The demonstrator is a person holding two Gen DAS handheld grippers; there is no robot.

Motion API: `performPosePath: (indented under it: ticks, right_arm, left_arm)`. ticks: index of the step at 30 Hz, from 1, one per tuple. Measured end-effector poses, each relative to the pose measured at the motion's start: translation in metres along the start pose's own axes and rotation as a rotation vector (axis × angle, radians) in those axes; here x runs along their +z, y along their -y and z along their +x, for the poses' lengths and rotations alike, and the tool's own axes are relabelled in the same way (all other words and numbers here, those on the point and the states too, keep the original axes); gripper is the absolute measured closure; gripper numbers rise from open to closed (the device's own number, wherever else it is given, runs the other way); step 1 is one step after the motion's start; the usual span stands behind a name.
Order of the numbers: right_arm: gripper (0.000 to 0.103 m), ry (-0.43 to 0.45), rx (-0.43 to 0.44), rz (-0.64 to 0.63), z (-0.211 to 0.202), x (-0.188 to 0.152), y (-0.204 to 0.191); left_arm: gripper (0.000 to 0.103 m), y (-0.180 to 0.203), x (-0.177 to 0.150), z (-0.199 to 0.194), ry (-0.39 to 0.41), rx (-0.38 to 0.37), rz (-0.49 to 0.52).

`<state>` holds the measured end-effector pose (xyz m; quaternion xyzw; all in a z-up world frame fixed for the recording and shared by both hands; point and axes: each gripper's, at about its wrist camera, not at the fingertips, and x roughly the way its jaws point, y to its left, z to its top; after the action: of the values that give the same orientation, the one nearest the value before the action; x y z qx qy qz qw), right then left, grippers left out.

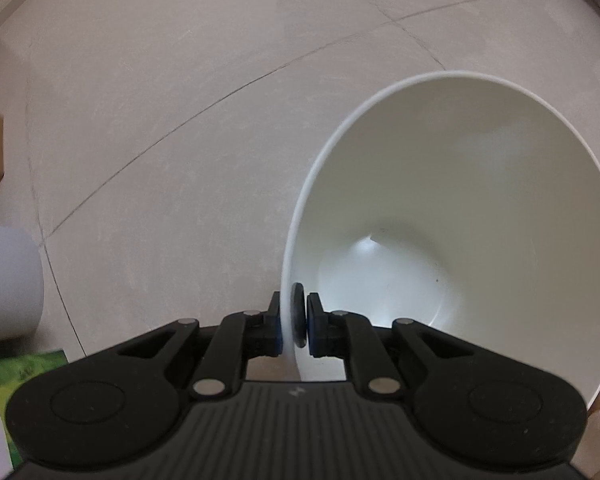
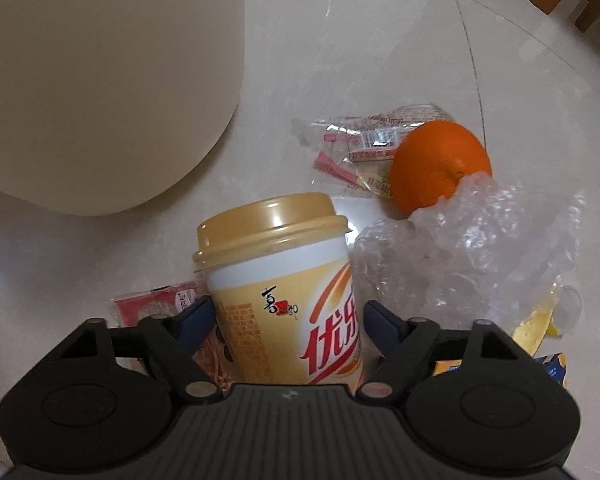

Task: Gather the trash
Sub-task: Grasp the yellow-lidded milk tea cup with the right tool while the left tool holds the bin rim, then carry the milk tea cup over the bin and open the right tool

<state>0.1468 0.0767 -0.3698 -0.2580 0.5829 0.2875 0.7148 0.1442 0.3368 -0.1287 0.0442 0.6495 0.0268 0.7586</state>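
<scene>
Pale tiled floor (image 1: 180,120) under both my tongs, which point down at it.

Large white round plastic bin (image 1: 480,208): my left tongs (image 1: 294,322) are clamped on its rim, one pad outside the wall, one inside. The bin's open mouth spreads to the right of and beyond those tongs; its inside shows bare white. In the right view the bin's outer wall fills the space up and to the left of my right tongs (image 2: 286,320).

Tall paper drink cup with a tan plastic lid and red lettering (image 2: 284,280): standing between the fingers of my right tongs. The jaws are apart around it; the left pad sits at the cup's wall, the right pad shows a gap.

Crumpled clear plastic film (image 2: 468,256): just right of the cup.

Round orange fruit (image 2: 436,160): beyond the film, touching it.

Clear snack wrappers with red print (image 2: 364,140): beyond the cup, beside the orange.

Red wrapper (image 2: 156,304): left of the cup, under my left finger.
</scene>
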Motion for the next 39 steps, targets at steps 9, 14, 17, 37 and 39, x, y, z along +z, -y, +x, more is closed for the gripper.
performPosePath:
  ticks: [9, 14, 17, 37, 39]
  right_arm:
    - [0.024, 0.020, 0.022, 0.118, -0.026, 0.002, 0.015]
    - [0.024, 0.037, 0.014, 0.172, -0.064, 0.005, 0.026]
    - [0.024, 0.048, 0.009, 0.185, -0.095, 0.008, 0.031]
    - [0.023, 0.253, 0.052, 0.013, -0.304, 0.074, -0.024]
    - [0.023, 0.264, 0.074, -0.007, -0.301, 0.086, -0.036]
  left_arm:
    - [0.094, 0.002, 0.001, -0.004, 0.009, 0.003, 0.042]
    - [0.094, 0.005, -0.002, -0.006, 0.022, 0.012, 0.030]
    - [0.094, 0.005, -0.002, -0.006, 0.024, 0.014, 0.020]
    - [0.094, -0.002, 0.000, -0.002, 0.020, 0.021, -0.011]
    - [0.094, -0.003, 0.000, -0.001, 0.019, 0.021, -0.012]
